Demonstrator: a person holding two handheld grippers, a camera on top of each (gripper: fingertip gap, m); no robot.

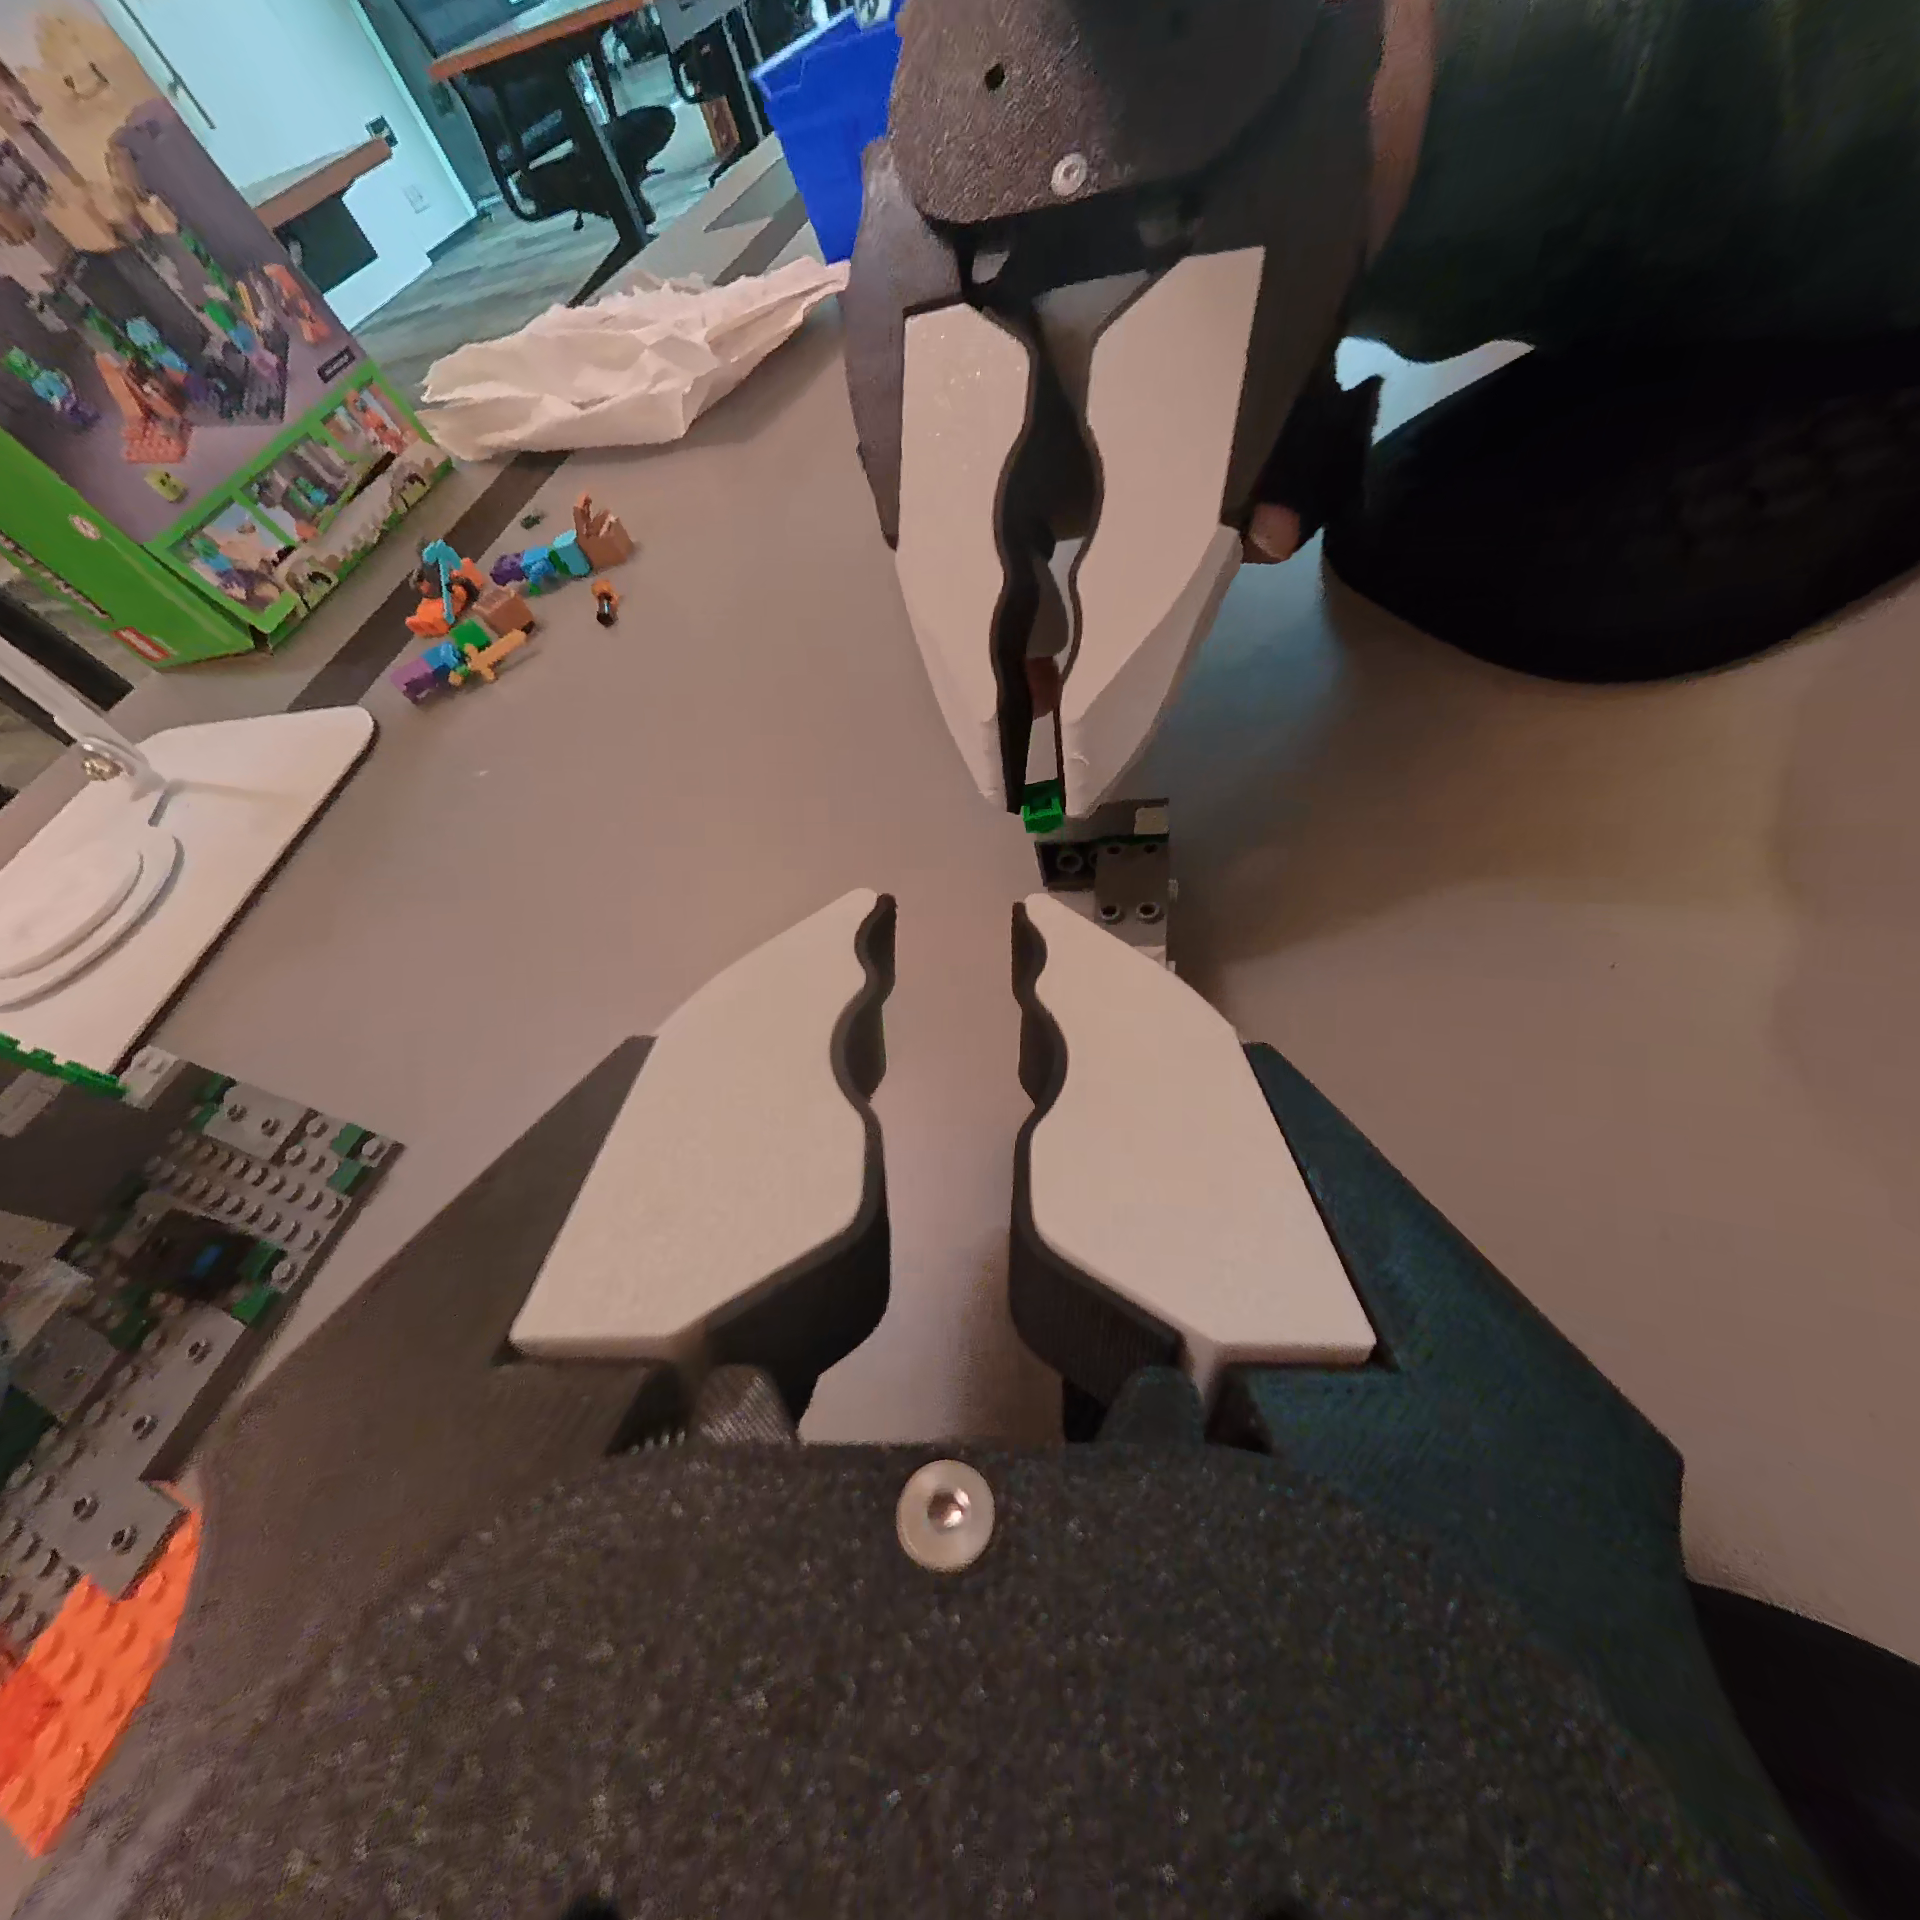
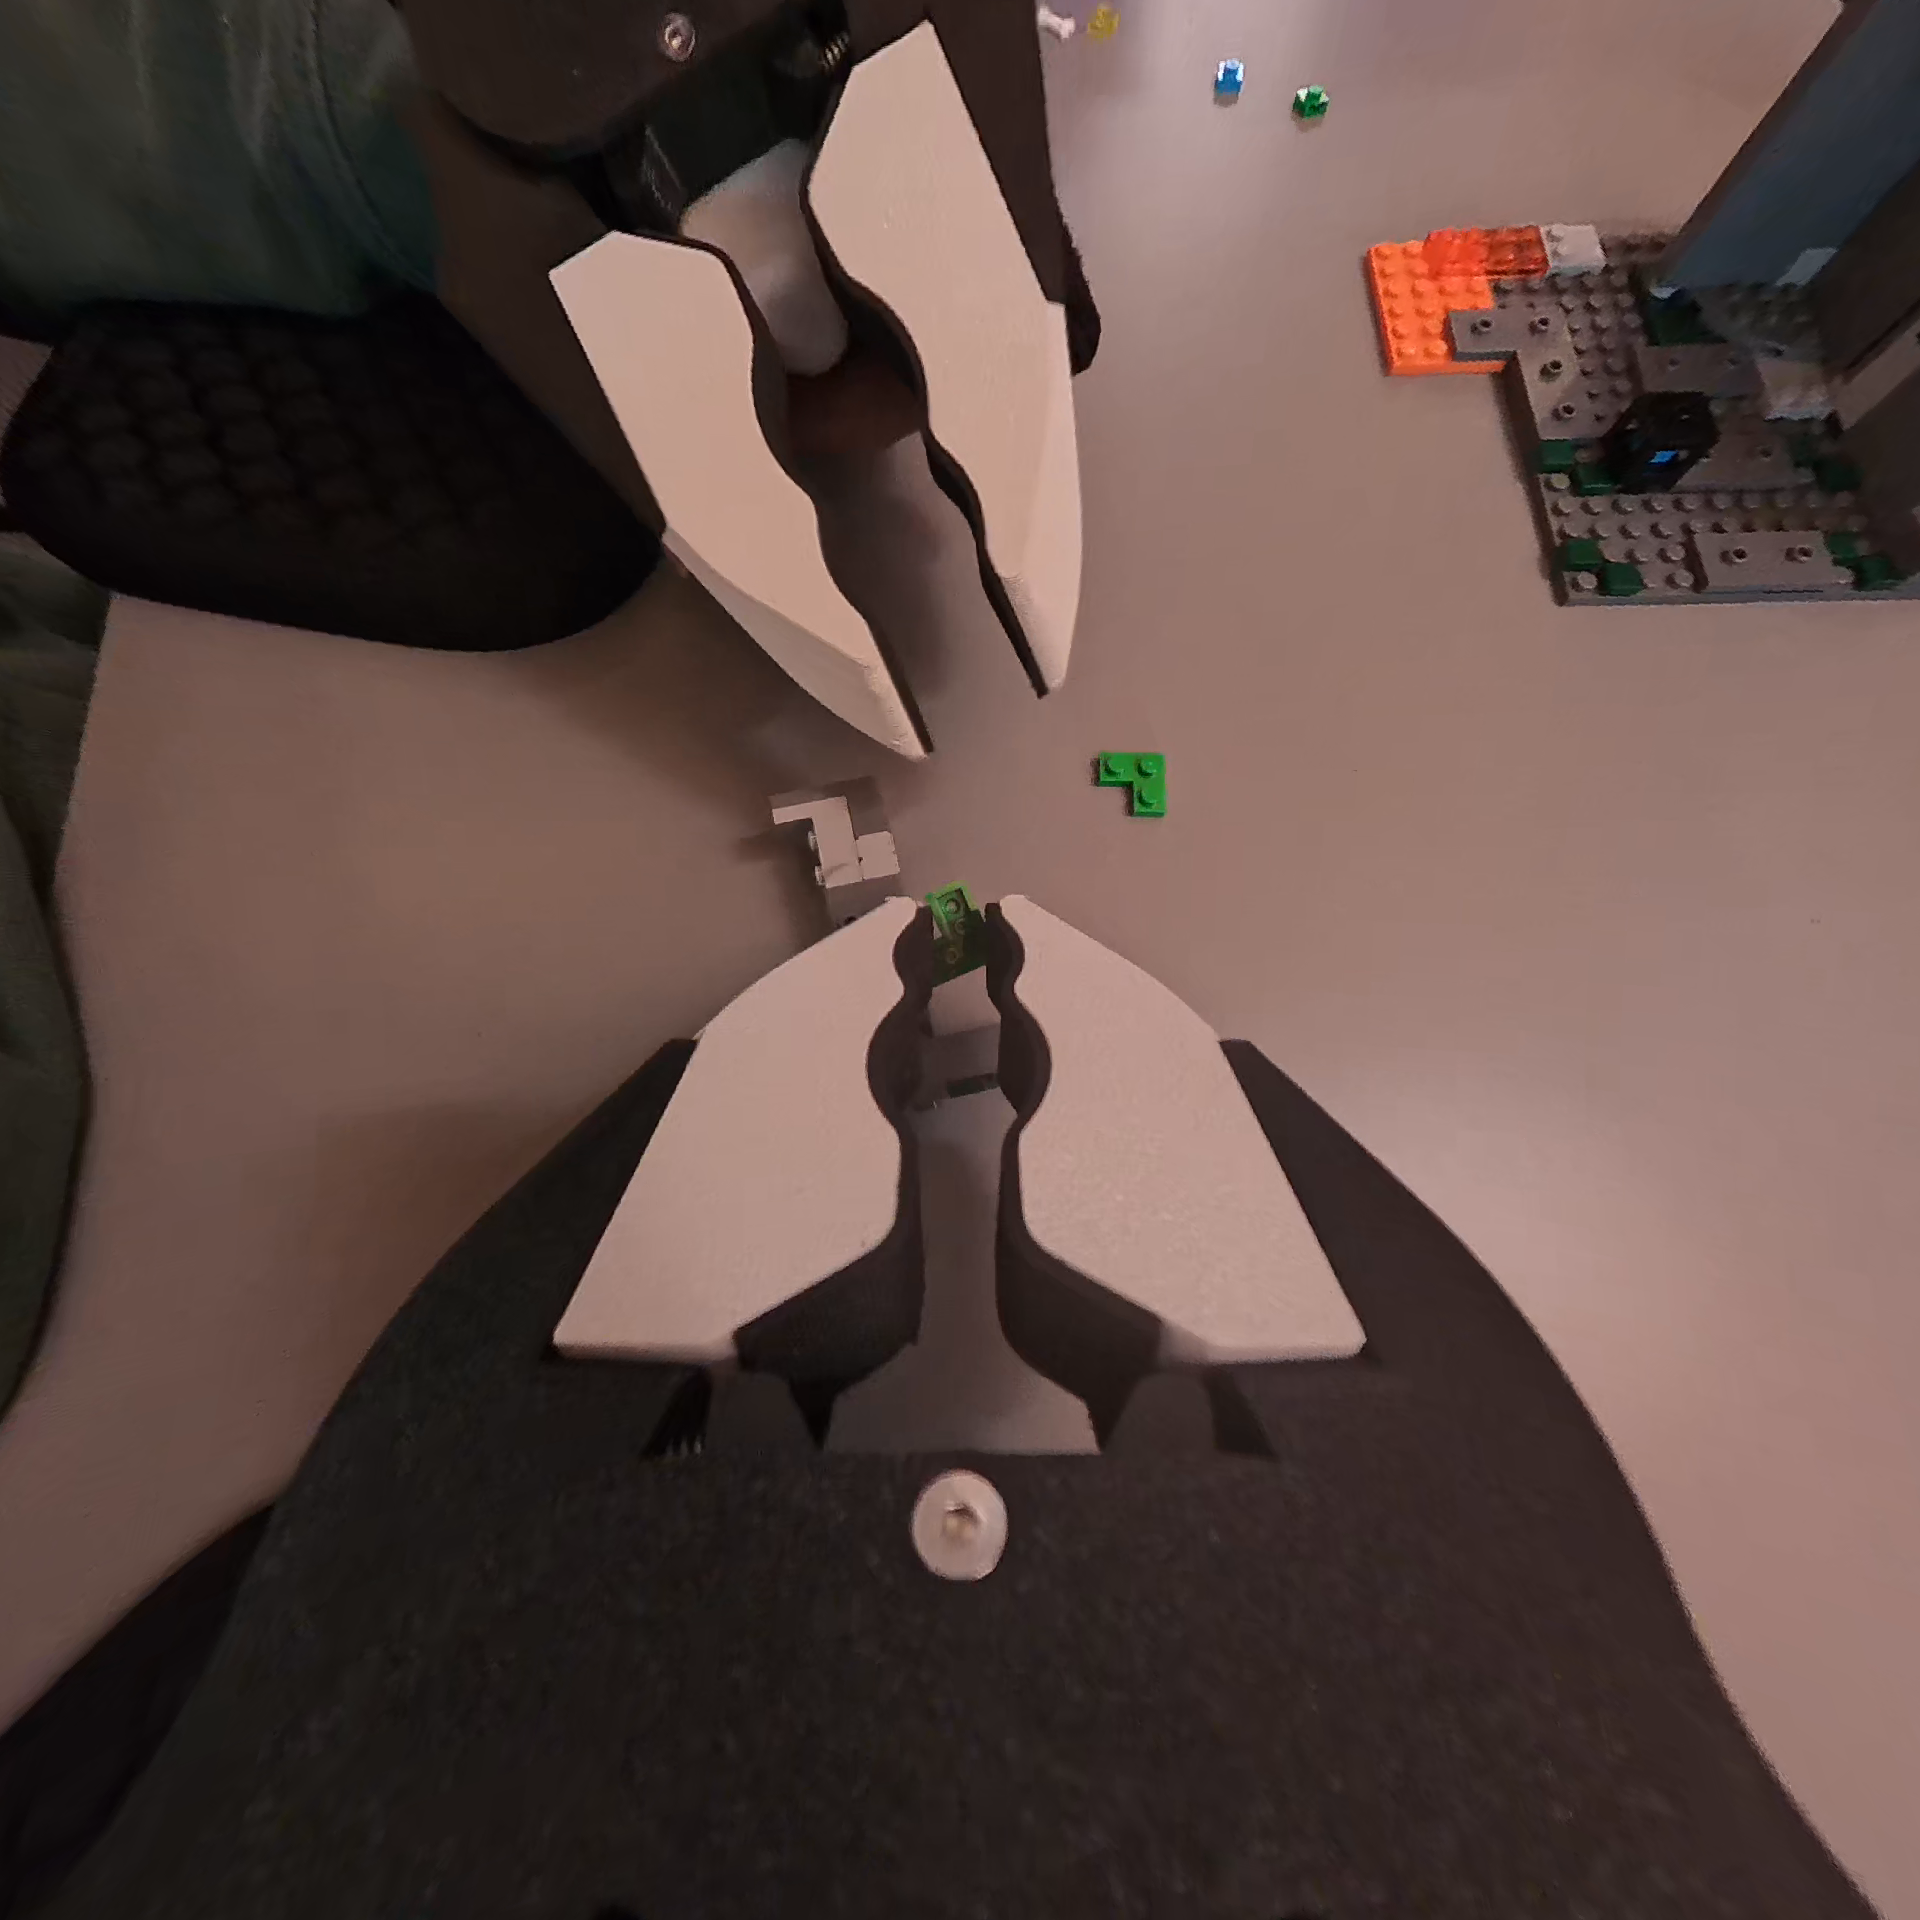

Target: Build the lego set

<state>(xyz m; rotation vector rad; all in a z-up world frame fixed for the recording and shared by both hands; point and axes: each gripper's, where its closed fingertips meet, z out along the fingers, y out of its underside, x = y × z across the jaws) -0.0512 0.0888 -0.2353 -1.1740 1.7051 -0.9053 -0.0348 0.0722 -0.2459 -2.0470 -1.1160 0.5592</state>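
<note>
The right tool (image 2: 958,906) is pinching a small green plate (image 2: 952,914) at its fingertips, hovering just beside a little grey brick assembly (image 2: 836,836) sitting on the desk (image 2: 1455,1039). The left tool (image 1: 954,906) is pointing at it with its fingers parted and nothing between them. A green corner plate (image 2: 1135,782) is lying nearby (the larger grey-and-orange build (image 2: 1621,416) is sitting well apart).

A plain grey table (image 2: 1455,1039) carries everything. A green L-shaped plate (image 2: 1135,783) lies flat near its middle, with a small grey brick assembly (image 2: 836,836) just left of it. Far right sits a grey studded baseplate build (image 2: 1683,499) with an orange corner. In the left wrist view, loose coloured pieces (image 1: 488,613), crumpled white paper (image 1: 623,364), a green set box (image 1: 197,416) and a white stand base (image 1: 177,831) rest farther off.
</note>
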